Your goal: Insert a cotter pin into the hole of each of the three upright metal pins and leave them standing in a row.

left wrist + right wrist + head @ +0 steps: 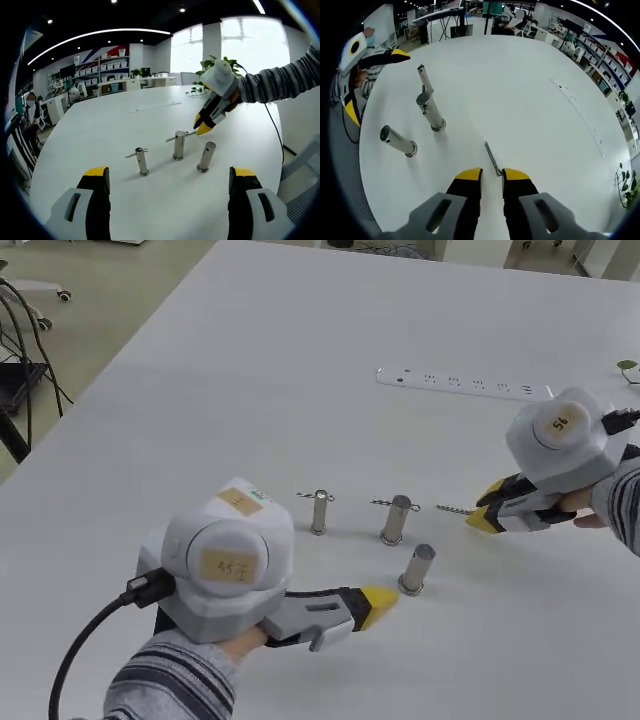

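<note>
Three upright metal pins stand on the white table. The left pin (319,512) and the middle pin (396,520) each carry a cotter pin through the top hole. The nearer third pin (416,570) has none. My right gripper (478,510) is shut on a cotter pin (455,509), held level just right of the middle pin. In the right gripper view the cotter pin (492,157) juts out from between the shut jaws (492,176). My left gripper (380,602) hovers just left of the bare pin (206,156), its jaws wide open and empty (170,175).
A white power strip (463,383) lies farther back on the table (250,370). The table's left edge runs diagonally, with floor and a black cable stand beyond. A potted plant (220,65) stands behind the right gripper in the left gripper view.
</note>
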